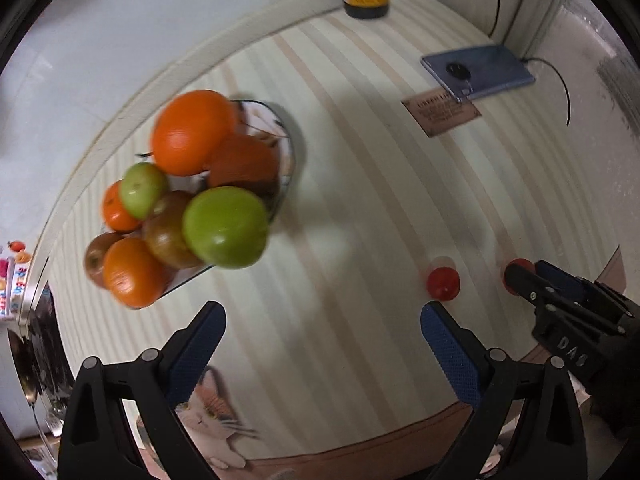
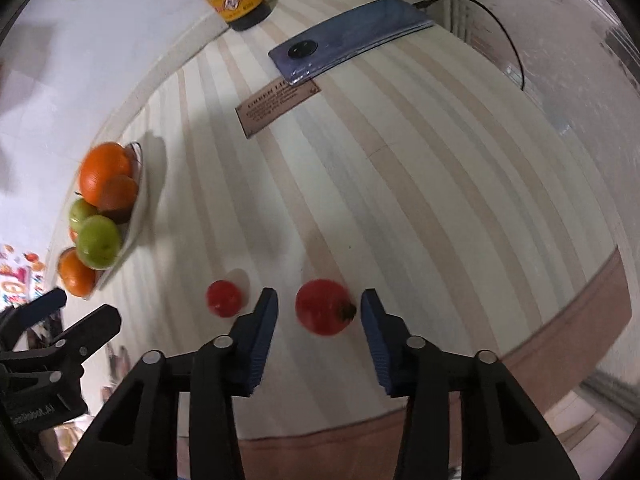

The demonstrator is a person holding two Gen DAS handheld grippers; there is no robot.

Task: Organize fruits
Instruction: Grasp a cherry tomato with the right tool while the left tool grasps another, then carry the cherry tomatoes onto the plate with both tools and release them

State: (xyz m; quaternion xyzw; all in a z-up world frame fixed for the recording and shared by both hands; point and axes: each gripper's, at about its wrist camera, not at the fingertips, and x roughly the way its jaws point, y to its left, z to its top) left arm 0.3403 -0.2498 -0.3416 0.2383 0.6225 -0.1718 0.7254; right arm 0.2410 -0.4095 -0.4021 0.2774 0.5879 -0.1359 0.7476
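Right gripper (image 2: 319, 312) brackets the larger red fruit (image 2: 323, 306) on the striped table (image 2: 400, 184), jaws apart. Left gripper (image 1: 322, 326) gapes empty; smaller red fruit (image 1: 443, 283) near its tip, bowl (image 1: 286, 160) heaped with fruit beyond.

Both views are dim and slightly grainy, with a dark fisheye ring cutting the corners and the striped tablecloth (image 2: 400, 184) bowing into curves toward the edges. Light falls from above left, throwing a soft shadow to the right of the fruit plate (image 1: 286, 148). The piled fruit is motion-blurred in both views, and the red fruit (image 2: 325, 306) is smeared too
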